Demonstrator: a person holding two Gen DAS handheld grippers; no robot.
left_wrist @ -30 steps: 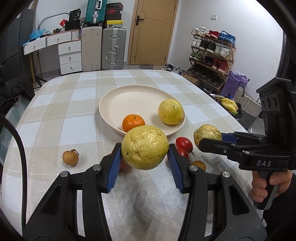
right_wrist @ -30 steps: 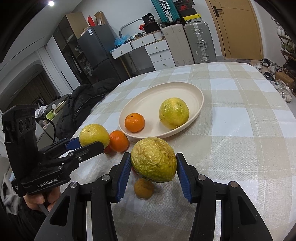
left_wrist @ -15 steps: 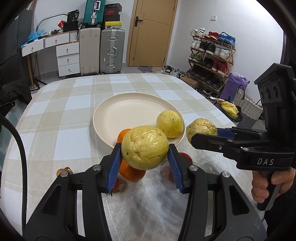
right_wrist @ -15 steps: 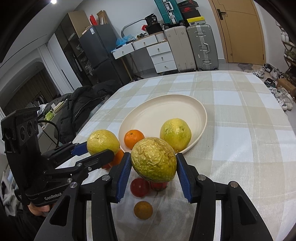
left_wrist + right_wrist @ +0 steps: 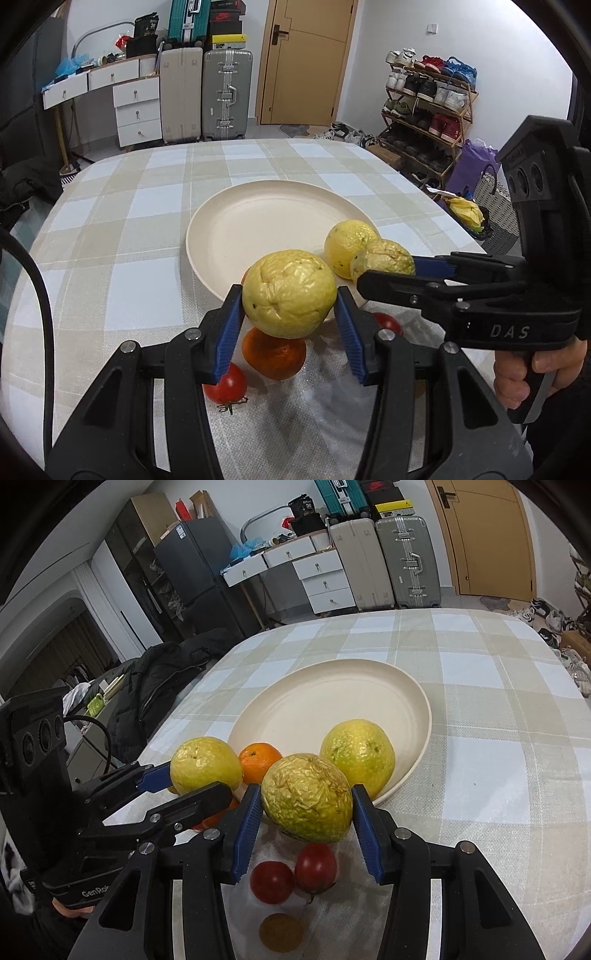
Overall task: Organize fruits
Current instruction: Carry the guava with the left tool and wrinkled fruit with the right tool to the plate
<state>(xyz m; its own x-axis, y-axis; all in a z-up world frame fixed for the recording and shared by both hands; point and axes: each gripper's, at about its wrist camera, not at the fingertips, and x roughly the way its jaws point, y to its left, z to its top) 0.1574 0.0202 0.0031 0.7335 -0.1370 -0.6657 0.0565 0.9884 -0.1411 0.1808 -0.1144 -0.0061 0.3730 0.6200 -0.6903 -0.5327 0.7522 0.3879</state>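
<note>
The left gripper (image 5: 290,308) has its blue-padded jaws clamped on the two sides of a wrinkled yellow passion fruit (image 5: 289,294), held in the air just over the near rim of the cream plate (image 5: 273,218). The fruit is close to round, so no long axis can be told; a creased dimple faces up and away from the camera.

The right gripper (image 5: 306,808) is likewise closed around a second, more shrivelled passion fruit (image 5: 307,802), greenish-gold, a little wider than tall, its long axis running across from pad to pad, and its stem dimple pointing up. It hangs above the tablecloth (image 5: 498,738) just short of the plate's near edge.

On the plate, by its near rim, lie a third yellow passion fruit (image 5: 357,757) and a tangerine (image 5: 259,761).

On the cloth below the grippers, towards the table's near edge, sit another tangerine (image 5: 274,355), two cherry tomatoes (image 5: 272,881) (image 5: 316,867) touching each other, and a small brown longan (image 5: 280,932) nearest the edge.
</note>
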